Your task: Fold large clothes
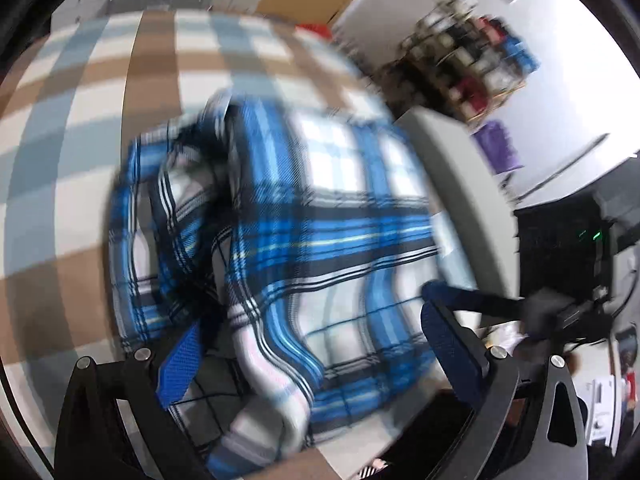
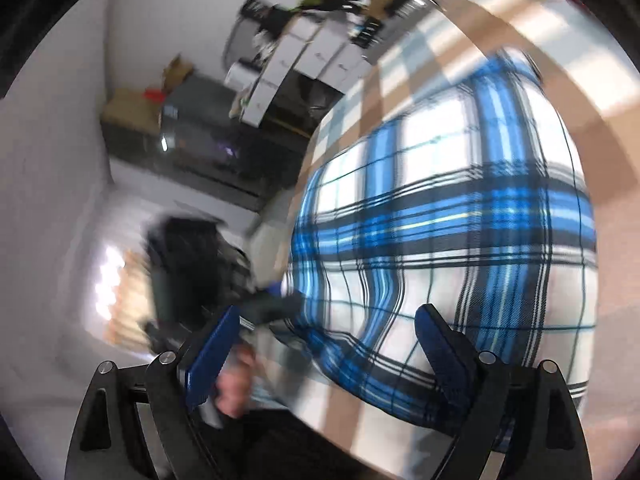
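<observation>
A blue, white and black plaid shirt (image 1: 304,240) lies in a loose heap on a table covered with a brown, grey-blue and white checked cloth (image 1: 80,120), and both wrist views are smeared by motion blur. In the left wrist view the shirt fills the middle of the picture, with rumpled folds and dark creases bunched on its left side and a flatter, broader panel spreading to the right, near the table's pale edge (image 1: 460,184). The left gripper (image 1: 308,344) hangs over the near part of the garment with its blue-padded fingers (image 1: 178,364) set wide apart; cloth shows in the gap between them, but neither pad can be seen pressing on it (the blur makes actual contact hard to judge). The right gripper (image 2: 320,348) likewise stands spread wide, its left finger out over the floor side of the table and its right finger (image 2: 440,352) above the shirt's near hem, gripping nothing. In that right wrist view the shirt lies to the right and far side, draped flat across the checked cloth, while a blurred hand (image 2: 234,384) shows low between the fingers. Beyond the table stand white drawers (image 2: 304,64) and, in the other view, a cluttered shelf (image 1: 464,60) against the wall.
</observation>
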The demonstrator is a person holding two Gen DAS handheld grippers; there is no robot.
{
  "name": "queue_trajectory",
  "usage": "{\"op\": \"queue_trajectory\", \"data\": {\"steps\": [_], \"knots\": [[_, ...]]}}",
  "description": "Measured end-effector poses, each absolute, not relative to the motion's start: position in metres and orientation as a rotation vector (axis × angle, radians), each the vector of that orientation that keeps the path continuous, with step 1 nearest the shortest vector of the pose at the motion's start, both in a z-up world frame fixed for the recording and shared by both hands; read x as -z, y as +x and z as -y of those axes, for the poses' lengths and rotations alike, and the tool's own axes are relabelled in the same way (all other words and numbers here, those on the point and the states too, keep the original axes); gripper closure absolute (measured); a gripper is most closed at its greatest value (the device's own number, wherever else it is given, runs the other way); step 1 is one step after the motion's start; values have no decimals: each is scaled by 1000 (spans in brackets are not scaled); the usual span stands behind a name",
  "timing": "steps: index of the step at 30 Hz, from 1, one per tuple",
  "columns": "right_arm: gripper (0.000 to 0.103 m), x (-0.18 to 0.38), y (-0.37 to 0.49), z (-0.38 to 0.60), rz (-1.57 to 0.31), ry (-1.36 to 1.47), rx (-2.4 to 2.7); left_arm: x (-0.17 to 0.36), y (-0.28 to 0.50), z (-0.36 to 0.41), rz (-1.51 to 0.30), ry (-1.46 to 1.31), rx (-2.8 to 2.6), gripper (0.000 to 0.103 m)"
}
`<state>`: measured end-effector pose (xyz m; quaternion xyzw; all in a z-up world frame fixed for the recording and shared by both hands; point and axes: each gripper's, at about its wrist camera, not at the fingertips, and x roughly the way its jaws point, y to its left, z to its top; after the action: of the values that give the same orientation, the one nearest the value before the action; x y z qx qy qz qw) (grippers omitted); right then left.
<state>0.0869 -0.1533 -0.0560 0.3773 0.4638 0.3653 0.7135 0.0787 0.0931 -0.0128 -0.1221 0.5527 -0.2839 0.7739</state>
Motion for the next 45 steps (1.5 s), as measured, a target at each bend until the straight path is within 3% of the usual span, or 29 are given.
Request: {"op": "queue_trajectory", "data": {"steps": [1,2,4,5,7,10,13,17,20,22,25,26,27,28,30,33,42,45], "knots": [[13,62,82,162,-1035,887,-807,17,81,-92,-1204,-256,596,10],[13,66,84,165,-1042,933,-806,20,84,-93,-1213,-246,561,24],[13,72,89,171,-1052,1012,-818,20,87,-99,-1206,-260,515,42],[13,74,90,173,-1056,1035,-826,17,88,-106,-1190,-291,517,61],[13,82,93,177,-1065,1082,-836,13,88,-115,-1187,-352,555,81],[15,95,94,180,-1097,1109,-826,12,86,-123,-1197,-400,596,92],[15,98,91,178,-1114,1079,-819,1,80,-129,-1165,-426,631,94],[14,88,88,165,-1103,957,-795,4,80,-148,-1092,-469,539,94],[13,80,83,148,-1092,787,-765,16,83,-152,-1105,-440,457,82],[10,75,80,141,-1073,718,-748,10,81,-158,-1113,-506,461,82],[5,72,78,137,-1061,704,-744,-22,65,-161,-975,-552,534,75],[2,73,80,139,-1057,739,-754,-36,59,-158,-918,-580,589,53],[0,74,82,140,-1054,770,-764,-43,58,-155,-879,-602,628,18],[0,77,85,145,-1047,832,-774,-50,57,-149,-835,-622,670,10],[0,81,88,154,-1041,912,-783,-53,67,-136,-819,-640,719,9],[0,86,89,163,-1030,1000,-812,-29,91,-117,-953,-640,736,9],[0,81,88,156,-1063,976,-815,23,130,-114,-1130,-812,758,9],[0,83,88,154,-1087,959,-826,23,130,-110,-1149,-758,752,9]]}}
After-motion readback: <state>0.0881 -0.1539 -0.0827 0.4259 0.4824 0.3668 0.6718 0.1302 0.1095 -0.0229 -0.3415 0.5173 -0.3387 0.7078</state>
